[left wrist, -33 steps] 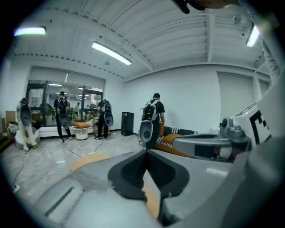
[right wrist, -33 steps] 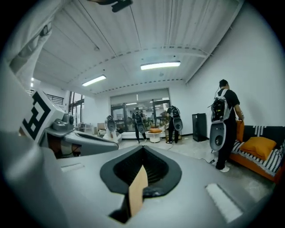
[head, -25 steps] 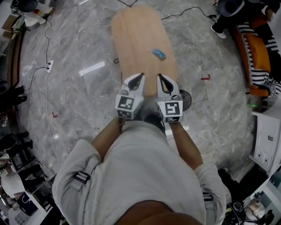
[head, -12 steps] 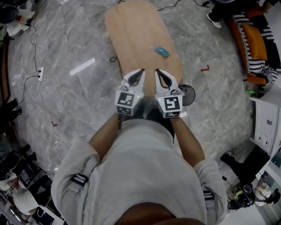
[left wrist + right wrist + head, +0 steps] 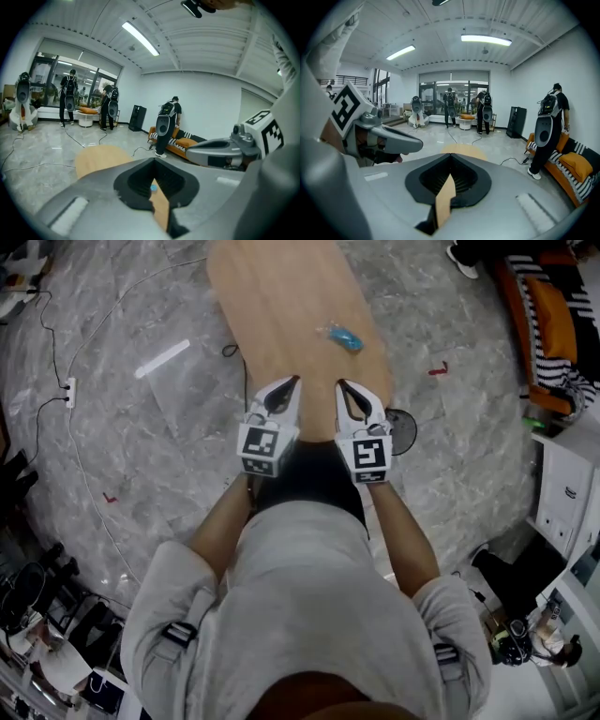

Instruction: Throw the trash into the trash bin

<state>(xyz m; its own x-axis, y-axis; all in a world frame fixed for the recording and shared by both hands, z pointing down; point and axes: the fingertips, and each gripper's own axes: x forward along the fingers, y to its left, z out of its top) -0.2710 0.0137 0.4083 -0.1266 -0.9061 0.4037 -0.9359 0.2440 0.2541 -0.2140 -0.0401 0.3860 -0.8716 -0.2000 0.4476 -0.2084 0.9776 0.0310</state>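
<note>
A crumpled blue piece of trash (image 5: 343, 336) lies on the right side of the long wooden table (image 5: 277, 306). Both grippers hover side by side over the table's near end, short of the trash. My left gripper (image 5: 292, 382) is shut and empty; in its own view the jaws meet at the tips (image 5: 153, 160), with the blue trash (image 5: 153, 188) visible through the gap below them. My right gripper (image 5: 341, 384) is also shut with nothing in it (image 5: 451, 155). A dark round object (image 5: 403, 430), possibly the bin, stands on the floor by the table's near right corner.
Cables (image 5: 66, 381) run over the grey marble floor on the left. An orange striped sofa (image 5: 553, 324) and white cabinets (image 5: 567, 493) line the right side. Several people with backpacks (image 5: 548, 126) stand around the room.
Both grippers have moved forward and lower together, from the table's near edge to over its near end. The table and the blue trash now sit closer in view. The jaws stayed shut.
</note>
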